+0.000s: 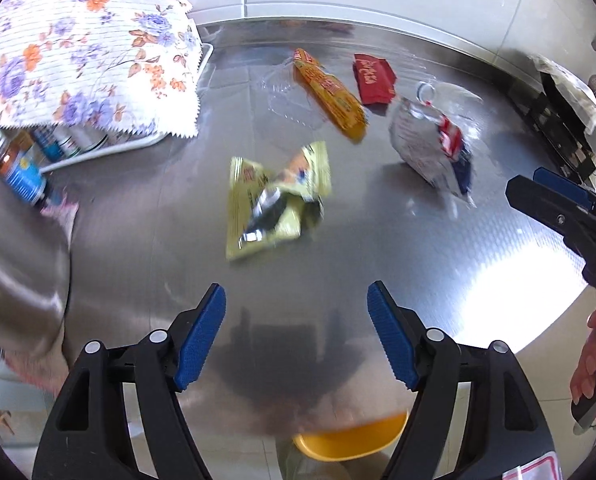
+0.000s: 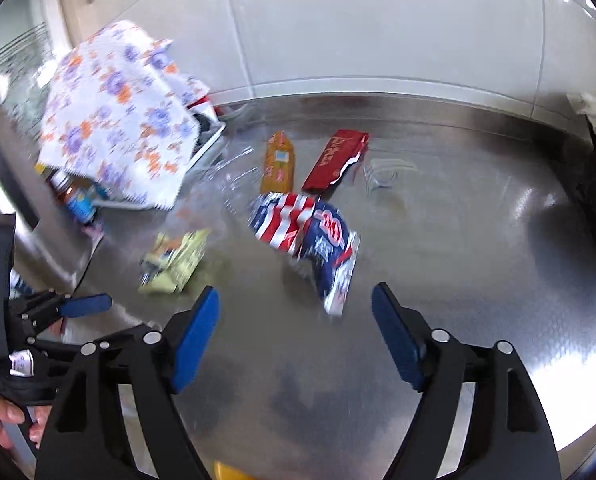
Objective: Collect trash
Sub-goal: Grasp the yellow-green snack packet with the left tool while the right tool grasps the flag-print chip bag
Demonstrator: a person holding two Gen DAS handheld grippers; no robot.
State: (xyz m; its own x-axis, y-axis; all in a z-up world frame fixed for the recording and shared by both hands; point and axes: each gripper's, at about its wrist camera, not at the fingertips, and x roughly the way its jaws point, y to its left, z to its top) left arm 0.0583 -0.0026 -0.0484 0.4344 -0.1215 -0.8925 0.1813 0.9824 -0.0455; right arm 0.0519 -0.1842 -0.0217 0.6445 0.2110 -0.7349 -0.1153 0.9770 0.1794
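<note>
Both tongs, left [image 1: 296, 300] and right [image 2: 295, 304], gape empty over the steel counter's [image 1: 478, 280] near edge.

Both wrist views over shared countertop [image 1: 498, 280]

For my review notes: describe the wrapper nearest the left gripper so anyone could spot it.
On the steel counter, right of the floral cloth, lies a crumpled pale-yellow wrapper just ahead of the open left gripper. Alone among the wrappers, it is torn open, showing silver lining; the others are orange, red and striped.
</note>
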